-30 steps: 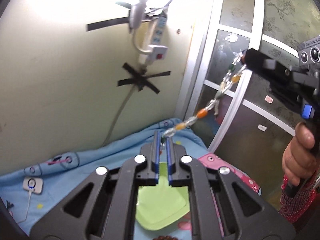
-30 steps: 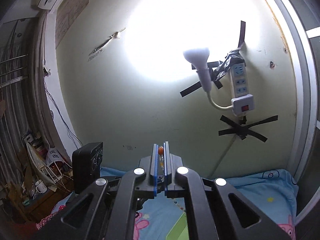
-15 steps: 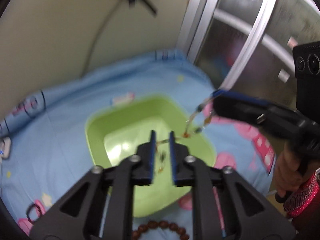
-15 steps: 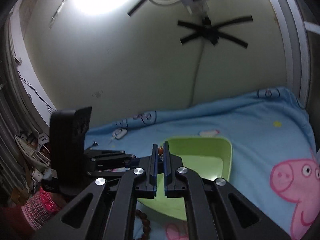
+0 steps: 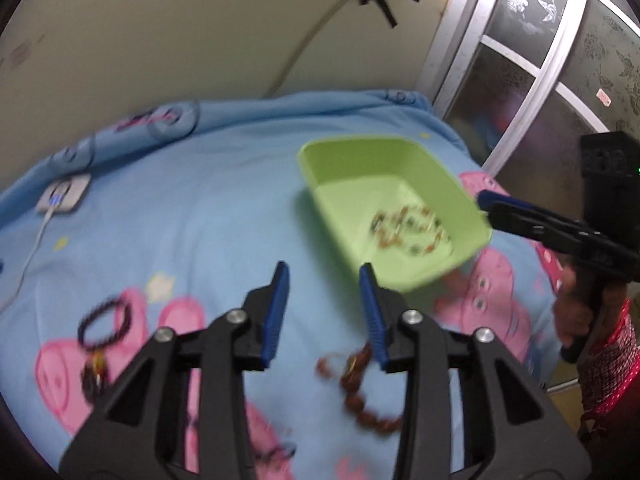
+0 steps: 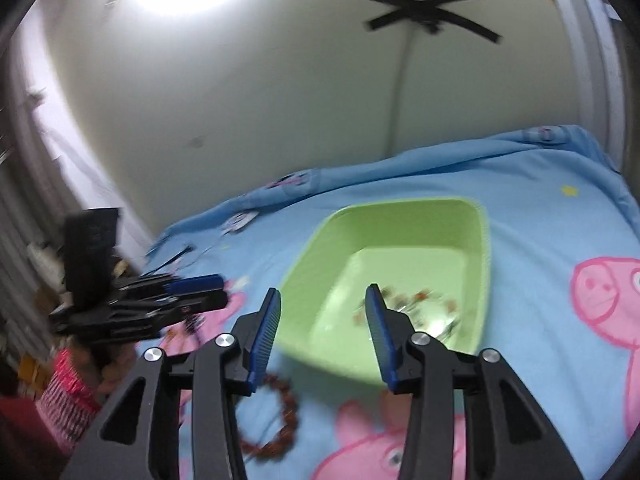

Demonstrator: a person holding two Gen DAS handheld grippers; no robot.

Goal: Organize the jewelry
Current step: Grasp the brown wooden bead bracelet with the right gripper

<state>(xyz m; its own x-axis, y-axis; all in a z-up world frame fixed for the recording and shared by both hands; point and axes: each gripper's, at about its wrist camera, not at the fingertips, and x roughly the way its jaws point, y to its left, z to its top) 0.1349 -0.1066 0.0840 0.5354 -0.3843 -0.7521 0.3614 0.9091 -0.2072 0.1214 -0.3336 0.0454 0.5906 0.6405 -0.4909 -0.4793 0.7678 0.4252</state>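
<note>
While both the left gripper (image 5: pixel 323 270) and right gripper (image 6: pixel 322 294) are opening with nothing between the jaws, the brown bead bracelet (image 5: pixel 360 396), at six o'clock of the green tray (image 5: pixel 352 152), could be snagged by a hasty reach.

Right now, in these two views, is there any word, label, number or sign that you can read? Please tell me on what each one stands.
No text can be read in either view.
Small red sticker on the glass door: too small and blurred to read.
White charger on the blue bedsheet: a blue light only, no legible marking.
Green tray: no label visible.
</note>
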